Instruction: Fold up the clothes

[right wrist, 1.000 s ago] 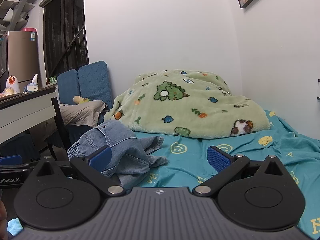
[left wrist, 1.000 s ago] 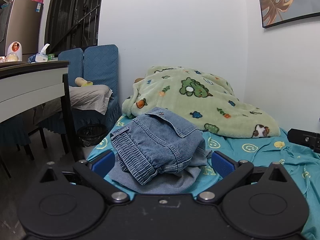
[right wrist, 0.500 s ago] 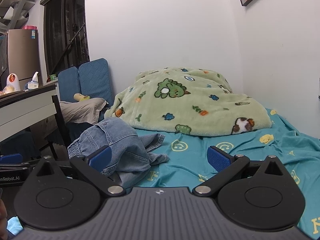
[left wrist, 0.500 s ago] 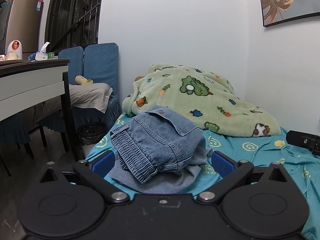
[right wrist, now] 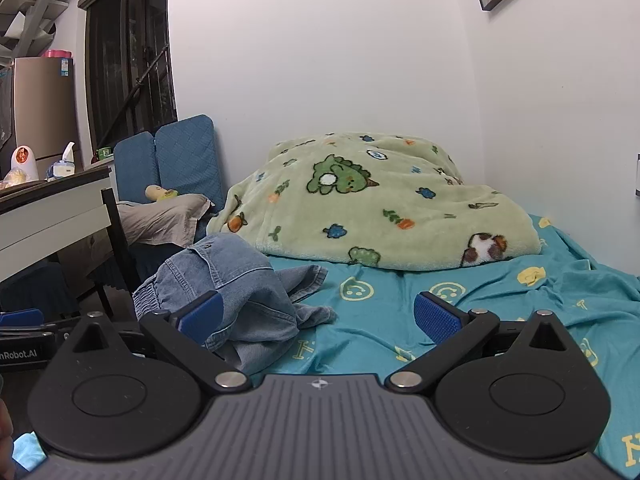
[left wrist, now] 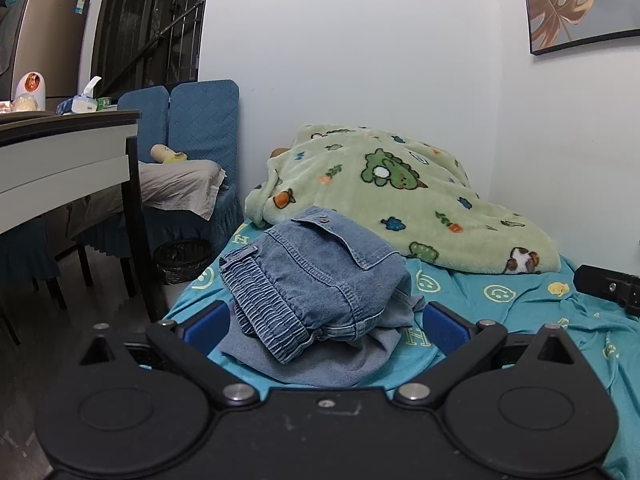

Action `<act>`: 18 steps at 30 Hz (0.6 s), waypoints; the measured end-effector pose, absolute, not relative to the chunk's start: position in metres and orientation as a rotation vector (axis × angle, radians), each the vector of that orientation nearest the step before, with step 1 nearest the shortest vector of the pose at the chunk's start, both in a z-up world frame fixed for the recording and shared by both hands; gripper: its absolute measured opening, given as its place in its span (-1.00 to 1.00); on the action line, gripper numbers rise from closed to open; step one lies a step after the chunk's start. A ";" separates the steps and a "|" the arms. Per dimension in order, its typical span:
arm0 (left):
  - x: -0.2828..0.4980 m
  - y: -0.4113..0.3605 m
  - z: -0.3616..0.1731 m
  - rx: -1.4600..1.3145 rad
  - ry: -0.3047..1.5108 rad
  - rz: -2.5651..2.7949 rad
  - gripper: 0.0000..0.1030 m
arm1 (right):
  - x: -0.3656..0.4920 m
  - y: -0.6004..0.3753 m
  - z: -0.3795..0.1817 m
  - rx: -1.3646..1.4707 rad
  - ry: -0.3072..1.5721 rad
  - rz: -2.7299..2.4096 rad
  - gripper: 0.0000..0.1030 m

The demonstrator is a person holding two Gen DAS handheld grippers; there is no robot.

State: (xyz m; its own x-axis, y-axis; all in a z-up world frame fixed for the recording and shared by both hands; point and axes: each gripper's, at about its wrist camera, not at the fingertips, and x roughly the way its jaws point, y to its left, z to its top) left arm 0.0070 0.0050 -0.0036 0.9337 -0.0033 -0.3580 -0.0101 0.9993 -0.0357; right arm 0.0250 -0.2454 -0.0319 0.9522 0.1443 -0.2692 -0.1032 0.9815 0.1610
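A crumpled pair of blue denim trousers (left wrist: 316,280) with an elastic waistband lies heaped on the teal bedsheet (left wrist: 500,312) near the bed's left front corner. My left gripper (left wrist: 326,322) is open, its blue pads either side of the heap's near edge, nothing clamped. In the right wrist view the same denim trousers (right wrist: 240,284) lie to the left. My right gripper (right wrist: 318,314) is open over the teal bedsheet (right wrist: 380,320); its left pad overlaps the denim in the image. The other gripper's body (right wrist: 24,336) shows at the left edge.
A green cartoon-print blanket (left wrist: 400,204) is bunched at the bed's far end against the white wall. Left of the bed stand a desk (left wrist: 60,160), blue-covered chairs (left wrist: 192,120) with a grey cloth, and a black bin (left wrist: 182,256). A framed picture (left wrist: 580,0) hangs upper right.
Both wrist views have drifted slightly: the denim and blanket sit a little lower and nearer in the left view, the right view has shifted a bit right. Both grippers stay open.
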 end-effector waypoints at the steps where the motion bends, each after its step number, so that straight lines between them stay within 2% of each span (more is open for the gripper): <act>1: 0.007 0.006 -0.003 -0.042 0.368 0.004 1.00 | 0.025 -0.245 -0.032 0.146 0.284 0.126 1.00; 9: 0.029 0.026 0.007 -0.189 0.413 0.039 0.99 | 0.027 -0.247 -0.033 0.153 0.290 0.119 1.00; 18: 0.088 0.041 0.020 -0.265 0.432 0.039 0.99 | 0.031 -0.247 -0.038 0.145 0.306 0.114 1.00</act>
State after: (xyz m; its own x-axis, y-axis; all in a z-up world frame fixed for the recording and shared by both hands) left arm 0.0875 0.0412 0.0203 0.9080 -0.0189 -0.4186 -0.0931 0.9649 -0.2455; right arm 0.0313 -0.2466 -0.0380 0.9472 0.1332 -0.2915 -0.0892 0.9831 0.1596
